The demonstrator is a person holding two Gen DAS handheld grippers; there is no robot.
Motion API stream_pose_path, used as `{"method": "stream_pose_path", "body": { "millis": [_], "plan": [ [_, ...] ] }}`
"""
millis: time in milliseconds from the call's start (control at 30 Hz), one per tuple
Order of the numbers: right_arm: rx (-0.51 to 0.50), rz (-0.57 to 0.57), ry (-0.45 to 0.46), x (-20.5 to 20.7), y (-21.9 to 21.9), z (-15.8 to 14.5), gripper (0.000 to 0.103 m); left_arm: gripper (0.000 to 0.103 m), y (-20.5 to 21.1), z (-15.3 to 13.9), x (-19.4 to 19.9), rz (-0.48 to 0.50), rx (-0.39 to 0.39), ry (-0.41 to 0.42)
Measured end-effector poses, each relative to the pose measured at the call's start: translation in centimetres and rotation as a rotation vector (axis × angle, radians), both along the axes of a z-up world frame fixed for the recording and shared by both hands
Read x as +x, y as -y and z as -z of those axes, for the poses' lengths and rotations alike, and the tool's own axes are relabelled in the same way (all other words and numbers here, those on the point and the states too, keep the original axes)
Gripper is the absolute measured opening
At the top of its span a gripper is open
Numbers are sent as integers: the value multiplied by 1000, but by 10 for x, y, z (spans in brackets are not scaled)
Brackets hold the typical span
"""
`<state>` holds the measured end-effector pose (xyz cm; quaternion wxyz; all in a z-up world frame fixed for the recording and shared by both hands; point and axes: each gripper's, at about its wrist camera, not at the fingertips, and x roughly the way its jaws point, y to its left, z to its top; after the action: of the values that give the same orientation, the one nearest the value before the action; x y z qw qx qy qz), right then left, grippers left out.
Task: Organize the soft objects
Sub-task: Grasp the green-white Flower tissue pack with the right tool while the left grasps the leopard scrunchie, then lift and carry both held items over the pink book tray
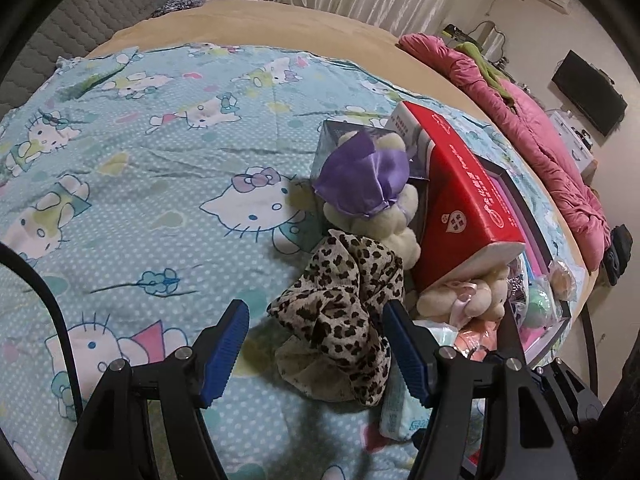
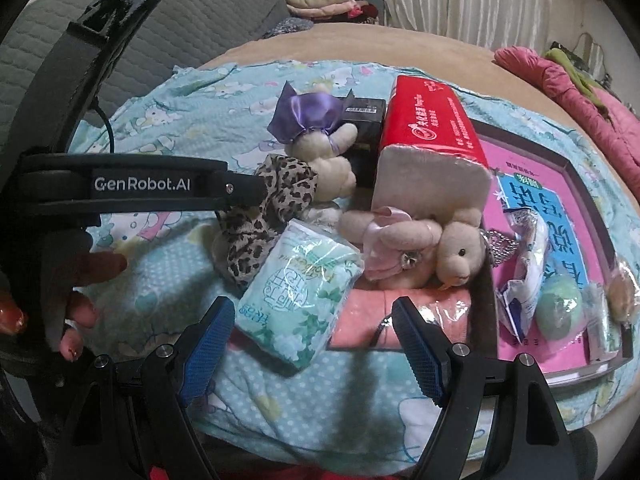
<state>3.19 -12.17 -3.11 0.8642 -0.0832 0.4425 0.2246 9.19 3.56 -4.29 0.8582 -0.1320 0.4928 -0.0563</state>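
A crumpled leopard-print scarf [image 1: 340, 312] lies on the cartoon-cat bedsheet [image 1: 140, 152]. My left gripper [image 1: 316, 320] hangs open just over it, one blue pad on each side, neither pressing. Behind the scarf lie a cream bear in a purple satin dress [image 1: 360, 184] and a red tissue box [image 1: 460, 184]. My right gripper [image 2: 314, 320] is open above a green floral tissue pack [image 2: 296, 300] and a wrapped pink cloth [image 2: 400, 312]. A beige bear in a pink dress [image 2: 420, 240] lies beyond them.
A pink shallow box [image 2: 568, 184] at the right holds a green ball [image 2: 558, 312] and several packets. A black box [image 2: 362, 120] sits behind the purple bear. A pink quilt [image 1: 540, 140] runs along the bed's far edge. Folded clothes [image 2: 328, 0] are stacked by the headboard. A hand [image 2: 80, 280] grips the left tool.
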Motion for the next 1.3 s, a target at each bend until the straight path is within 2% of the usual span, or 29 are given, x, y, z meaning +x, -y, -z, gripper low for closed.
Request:
{"method": "stream_pose_path", "body": {
  "millis": [167, 433, 567, 733, 800, 867, 1000, 1300],
  "plan": [
    [-25, -8, 3, 6, -9, 10, 82, 67, 3, 2, 2, 32, 7, 20],
    [-36, -34, 21, 11, -19, 21, 82, 58, 6, 2, 3, 60, 6, 38],
    [-15, -38, 8, 14, -18, 24, 71, 47, 5, 3, 5, 67, -10, 35],
    [-11, -52, 19, 13, -15, 23, 64, 33, 4, 7, 8, 76, -44, 26],
    [-6, -53, 22, 13, -13, 21, 60, 21, 4, 6, 7, 77, -39, 33],
    [3, -56, 26, 12, -9, 19, 57, 17, 4, 3, 5, 76, -41, 47],
    [27, -46, 26, 12, -2, 14, 55, 13, 2, -2, 0, 74, -48, 80],
    [56, -48, 48, 7, 11, 2, 53, 13, -11, -21, -15, 37, -65, 148]
  ]
}}
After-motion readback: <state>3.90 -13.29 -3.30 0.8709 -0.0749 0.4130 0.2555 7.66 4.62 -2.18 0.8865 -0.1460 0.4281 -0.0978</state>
